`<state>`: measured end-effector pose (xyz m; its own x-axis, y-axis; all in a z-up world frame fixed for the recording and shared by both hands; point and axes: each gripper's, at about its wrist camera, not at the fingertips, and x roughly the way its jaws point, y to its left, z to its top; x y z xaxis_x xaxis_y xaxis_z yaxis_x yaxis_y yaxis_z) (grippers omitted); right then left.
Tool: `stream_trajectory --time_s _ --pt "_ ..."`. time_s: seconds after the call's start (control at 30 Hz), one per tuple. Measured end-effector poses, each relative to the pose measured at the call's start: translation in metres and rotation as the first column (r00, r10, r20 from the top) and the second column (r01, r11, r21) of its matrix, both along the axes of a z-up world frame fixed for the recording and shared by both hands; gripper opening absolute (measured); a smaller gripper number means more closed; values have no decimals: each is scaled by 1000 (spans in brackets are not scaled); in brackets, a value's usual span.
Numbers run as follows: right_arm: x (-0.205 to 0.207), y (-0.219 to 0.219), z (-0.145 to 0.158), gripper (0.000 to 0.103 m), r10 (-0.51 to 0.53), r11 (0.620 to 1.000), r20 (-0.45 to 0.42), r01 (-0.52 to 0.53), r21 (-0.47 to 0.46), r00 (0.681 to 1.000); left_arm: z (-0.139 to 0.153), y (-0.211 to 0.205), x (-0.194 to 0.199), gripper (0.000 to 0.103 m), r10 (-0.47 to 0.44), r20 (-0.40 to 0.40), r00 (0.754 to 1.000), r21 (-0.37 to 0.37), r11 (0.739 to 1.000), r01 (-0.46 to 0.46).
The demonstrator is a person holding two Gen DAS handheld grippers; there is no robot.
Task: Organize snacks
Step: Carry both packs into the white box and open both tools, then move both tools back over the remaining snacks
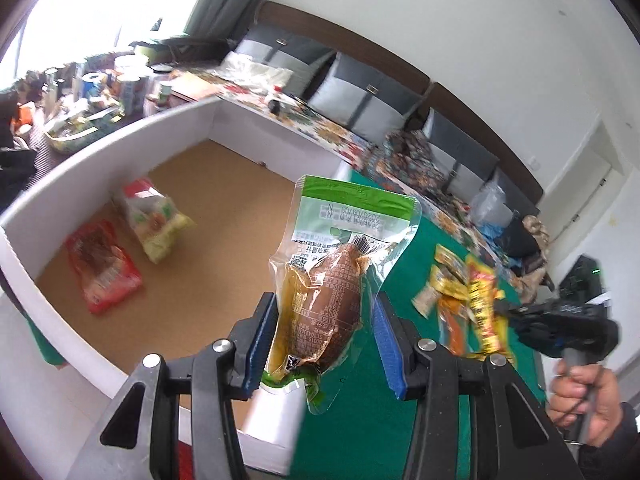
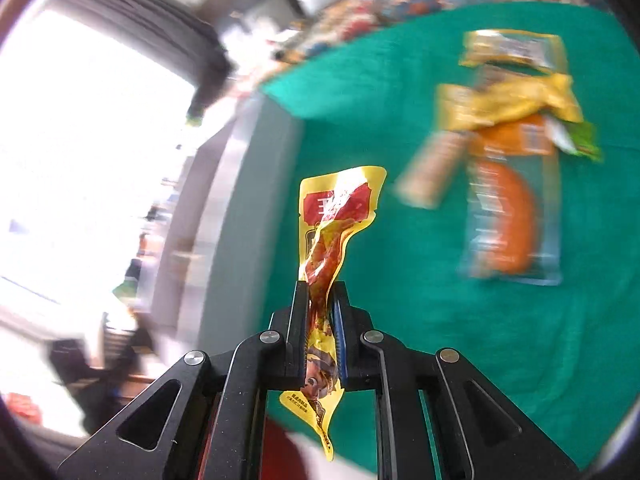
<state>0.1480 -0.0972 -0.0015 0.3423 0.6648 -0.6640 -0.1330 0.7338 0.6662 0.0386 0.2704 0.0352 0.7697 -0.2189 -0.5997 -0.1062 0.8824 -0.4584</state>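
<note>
step: carrying snacks to the box point(image 1: 120, 148) | left gripper point(image 1: 324, 328) squeezed a clear egg pouch point(image 1: 324, 292) between its fingers | right gripper point(image 2: 322, 320) pinched a yellow packet point(image 2: 332, 232) tight (others lay ahead on the green cloth point(image 2: 440, 320)) | next: probably drop each inside the box

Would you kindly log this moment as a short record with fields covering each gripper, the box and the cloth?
left gripper: shut on green-topped pouch with a brown filling, held near the box's front wall
right gripper: shut on yellow packet, above the cloth
white box: brown floor, holds red packet and pale yellow-green packet
green cloth: small heap of yellow and orange packets left on it
image quality: right wrist view is motion-blurred
</note>
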Motion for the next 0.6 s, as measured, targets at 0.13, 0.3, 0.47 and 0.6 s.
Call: stream_trajectory --time_s 0.13,0.3,0.47,0.6 --pt "-5 91 59 11 141 981 68 -149 127 988 2 49 10 49 109 -32 993 58 993 -107" --pt "-5 195 77 17 239 960 124 -254 116 963 -7 85 17 74 266 -120 956 214 948 -237" --pt "4 209 56 49 242 966 109 -250 70 964 -12 87 7 79 291 -126 948 211 942 -261" --pt "-3 151 64 66 157 984 201 -136 -113 967 -6 50 6 79 207 -109 972 161 969 -189"
